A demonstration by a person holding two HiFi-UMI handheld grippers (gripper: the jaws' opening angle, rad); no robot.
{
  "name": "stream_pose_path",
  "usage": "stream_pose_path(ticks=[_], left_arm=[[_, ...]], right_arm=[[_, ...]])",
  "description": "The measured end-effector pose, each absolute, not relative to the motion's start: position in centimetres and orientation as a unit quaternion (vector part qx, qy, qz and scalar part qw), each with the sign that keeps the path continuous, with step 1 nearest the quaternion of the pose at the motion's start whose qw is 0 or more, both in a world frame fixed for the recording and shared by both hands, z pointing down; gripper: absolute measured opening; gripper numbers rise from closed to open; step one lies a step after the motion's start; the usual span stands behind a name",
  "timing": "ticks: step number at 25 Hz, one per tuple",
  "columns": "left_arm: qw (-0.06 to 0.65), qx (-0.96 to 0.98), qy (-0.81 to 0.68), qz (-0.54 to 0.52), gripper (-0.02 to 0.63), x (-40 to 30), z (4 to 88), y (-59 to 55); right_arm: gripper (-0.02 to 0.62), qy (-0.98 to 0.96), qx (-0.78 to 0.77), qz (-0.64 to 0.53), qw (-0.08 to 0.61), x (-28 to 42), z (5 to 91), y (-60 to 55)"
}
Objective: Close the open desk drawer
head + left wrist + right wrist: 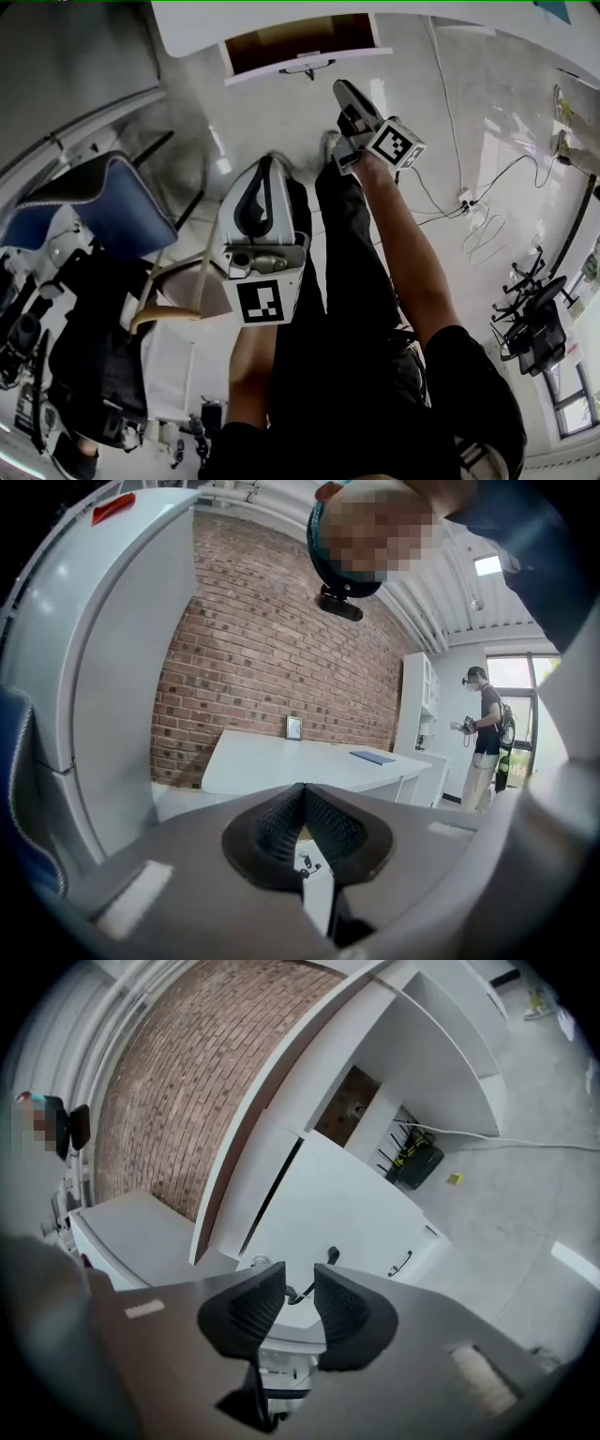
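In the head view the white desk (187,23) runs along the top, with its drawer (300,42) pulled out and showing a brown inside. A dark handle (307,67) sits on the drawer's white front. My right gripper (345,89) hangs in the air just short of that front, a little to the right of the handle. In the right gripper view its jaws (300,1288) stand open with nothing gripped, and the dark handle (330,1255) shows through the gap, farther off. My left gripper (265,161) is lower and nearer to me, shut and empty (305,794).
A blue chair (112,202) stands on the left beside dark bags. Cables (478,216) trail over the grey floor on the right, near a black office chair (534,323). In the left gripper view another white table (309,766) stands before a brick wall, with a person (486,733) at the right.
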State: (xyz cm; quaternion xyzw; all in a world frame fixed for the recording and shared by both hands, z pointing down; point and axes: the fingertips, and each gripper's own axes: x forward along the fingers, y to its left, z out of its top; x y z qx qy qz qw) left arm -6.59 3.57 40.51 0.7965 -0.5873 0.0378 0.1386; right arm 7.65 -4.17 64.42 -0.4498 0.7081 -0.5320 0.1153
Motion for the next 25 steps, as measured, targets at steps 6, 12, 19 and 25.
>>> stream_pose_path(ticks=[6,12,19,25], left_arm=[[0.139,0.797,-0.587,0.042,0.017,-6.6,41.9,3.0],[0.141,0.799,-0.582,0.047,0.017,-6.7,42.6,2.8],[0.149,0.800,-0.580,0.046,0.017,-6.9,43.0,2.4],[0.151,0.808,-0.568,0.049,0.017,-6.7,43.3,2.1]], right_arm=[[0.115,0.683,-0.440,-0.562,0.155,6.2,66.0,-5.1],[0.123,0.660,-0.446,-0.576,0.185,5.7,67.3,-6.0],[0.123,0.645,-0.443,-0.587,0.205,5.1,67.6,-6.3],[0.096,0.643,-0.441,-0.589,0.213,5.0,67.7,-7.2]])
